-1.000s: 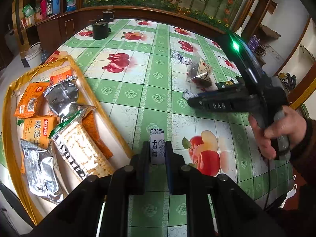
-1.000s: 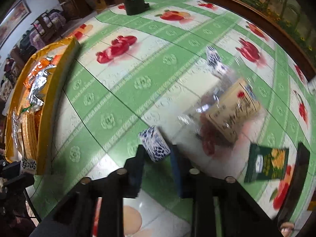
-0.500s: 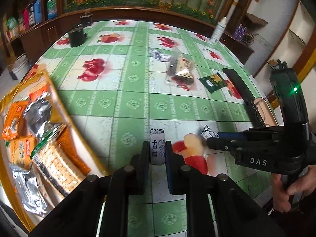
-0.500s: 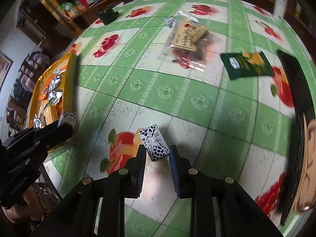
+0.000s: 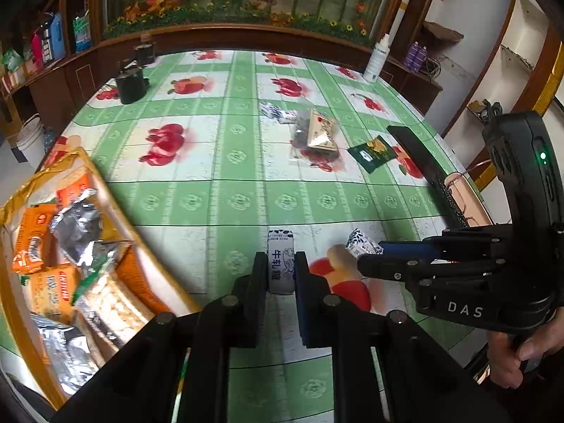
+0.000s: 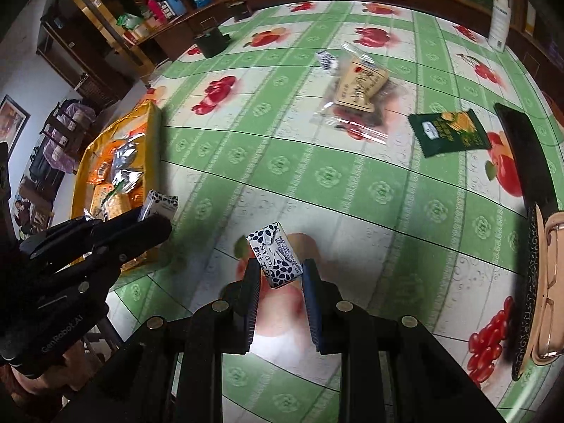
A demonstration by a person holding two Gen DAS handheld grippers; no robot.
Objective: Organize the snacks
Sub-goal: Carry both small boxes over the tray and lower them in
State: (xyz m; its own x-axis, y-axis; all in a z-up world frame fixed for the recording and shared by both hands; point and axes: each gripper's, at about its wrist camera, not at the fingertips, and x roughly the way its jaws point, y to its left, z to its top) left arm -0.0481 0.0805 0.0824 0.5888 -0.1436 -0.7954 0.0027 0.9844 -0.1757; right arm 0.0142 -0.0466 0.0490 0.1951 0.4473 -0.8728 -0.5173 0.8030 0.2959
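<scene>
My left gripper (image 5: 280, 269) is shut on a small white nougat candy (image 5: 280, 264), held above the tablecloth just right of the gold snack tray (image 5: 10, 282). My right gripper (image 6: 280, 275) is shut on a similar blue-and-white candy (image 6: 276, 259); it shows in the left wrist view (image 5: 365, 252), close beside the left one. The left gripper with its candy (image 6: 158, 206) shows in the right wrist view near the tray (image 6: 153, 130). A clear bag of dried fruit (image 6: 359, 91), a green packet (image 6: 449, 132) and another small candy (image 6: 327, 60) lie further back on the table.
The tray holds several orange and silver snack packs (image 5: 70, 246). A black case (image 6: 528, 162) and glasses (image 6: 550, 282) lie at the table's right edge. A dark pot (image 5: 132, 83) and a white bottle (image 5: 377, 60) stand at the back.
My right gripper carried its candy away from the loose snacks toward me and the left gripper. The left gripper kept its candy and swung so the tray sits further left.
</scene>
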